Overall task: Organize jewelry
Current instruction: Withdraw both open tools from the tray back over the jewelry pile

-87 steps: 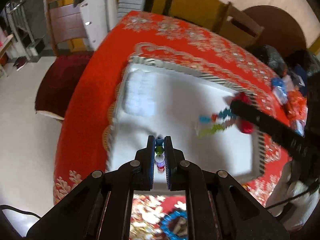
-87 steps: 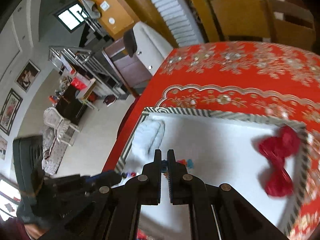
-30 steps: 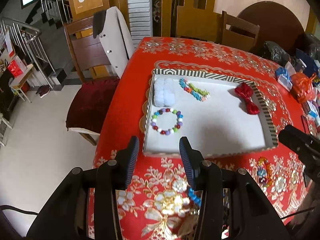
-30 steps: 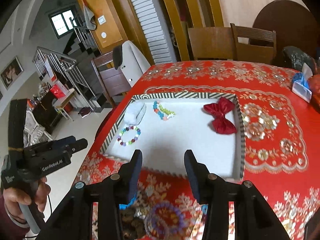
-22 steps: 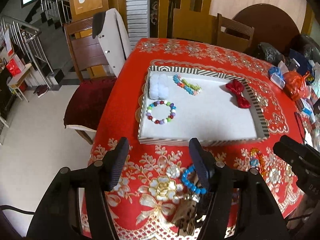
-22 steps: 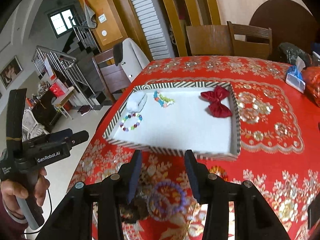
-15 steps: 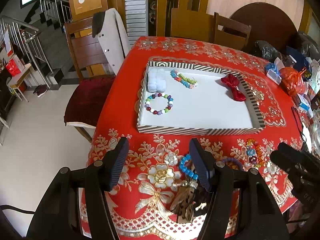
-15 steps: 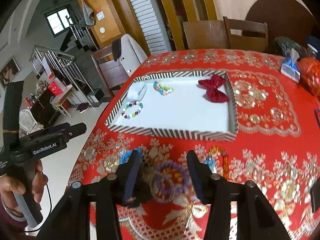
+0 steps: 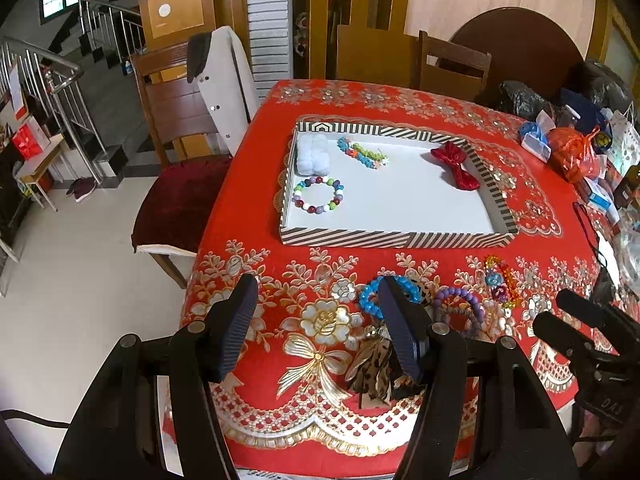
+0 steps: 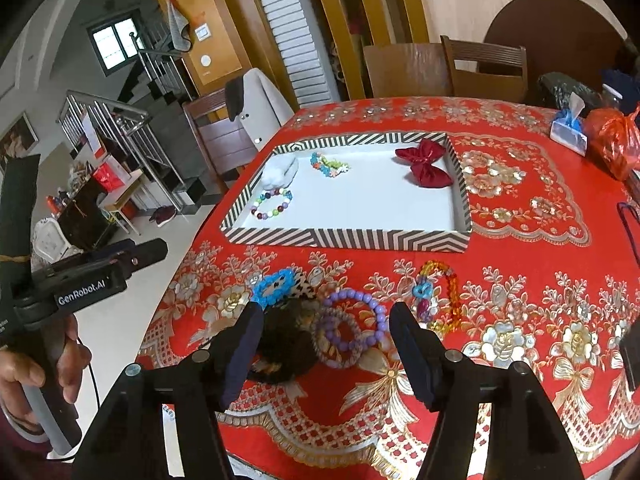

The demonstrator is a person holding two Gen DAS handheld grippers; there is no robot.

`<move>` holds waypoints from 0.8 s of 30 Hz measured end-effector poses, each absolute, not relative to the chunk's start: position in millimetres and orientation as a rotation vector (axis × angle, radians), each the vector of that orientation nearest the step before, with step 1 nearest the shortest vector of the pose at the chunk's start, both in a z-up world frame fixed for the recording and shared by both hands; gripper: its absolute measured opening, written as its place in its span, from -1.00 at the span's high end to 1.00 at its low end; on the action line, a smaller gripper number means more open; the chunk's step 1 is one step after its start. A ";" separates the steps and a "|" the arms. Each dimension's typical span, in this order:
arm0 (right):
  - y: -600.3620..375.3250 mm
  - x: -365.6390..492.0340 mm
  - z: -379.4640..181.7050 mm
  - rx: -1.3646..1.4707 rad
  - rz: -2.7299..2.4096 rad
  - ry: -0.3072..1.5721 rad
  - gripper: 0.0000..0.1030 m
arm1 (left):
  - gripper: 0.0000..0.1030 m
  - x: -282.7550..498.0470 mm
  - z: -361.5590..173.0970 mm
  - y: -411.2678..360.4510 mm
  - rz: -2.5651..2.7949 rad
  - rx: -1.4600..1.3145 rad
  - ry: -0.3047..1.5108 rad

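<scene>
A striped-rimmed white tray (image 9: pixel 392 240) (image 10: pixel 344 238) holds a multicoloured bead bracelet (image 9: pixel 318 196) (image 10: pixel 272 202), a flower bracelet (image 9: pixel 362 154), a white fluffy piece (image 9: pixel 313 154) and a red bow (image 9: pixel 456 170) (image 10: pixel 424 168). In front of the tray, on the red cloth, lie a blue bracelet (image 9: pixel 374 296) (image 10: pixel 274 284), a purple bracelet (image 10: pixel 354 316), an amber bracelet (image 10: pixel 438 296) and a dark scrunchie (image 10: pixel 286 344). My left gripper (image 9: pixel 318 292) is open and empty above the cloth, left of the blue bracelet. My right gripper (image 10: pixel 326 316) hovers over the purple bracelet; its jaws are opening with nothing held.
The table's near edge lies just below both grippers. Bags and a tissue pack (image 10: pixel 568 128) crowd the table's right side. Wooden chairs (image 9: pixel 180 108) stand at the left and far sides. A hand (image 10: pixel 40 368) holds the left gripper's handle off the table's left edge.
Both grippers have drawn back from the tray toward the table's near edge, and their jaws stand wider. The bead bracelet once held by the left gripper lies in the tray.
</scene>
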State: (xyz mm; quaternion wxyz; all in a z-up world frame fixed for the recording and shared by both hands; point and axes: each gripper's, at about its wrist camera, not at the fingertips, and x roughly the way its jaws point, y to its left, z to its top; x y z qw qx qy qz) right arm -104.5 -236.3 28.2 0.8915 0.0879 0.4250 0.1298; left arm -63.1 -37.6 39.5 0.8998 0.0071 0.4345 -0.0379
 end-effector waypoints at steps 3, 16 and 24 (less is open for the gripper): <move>-230.4 -107.7 27.2 0.173 0.268 0.890 -0.23 | -0.21 -66.9 39.8 -35.2 -0.076 0.020 0.895; -223.5 -115.0 25.0 0.163 0.243 0.906 -0.23 | -0.21 -78.5 39.2 -29.0 -0.084 0.032 0.892; -231.2 -118.3 18.4 0.147 0.227 0.924 -0.23 | -0.21 -76.6 35.6 -26.0 -0.093 0.015 0.911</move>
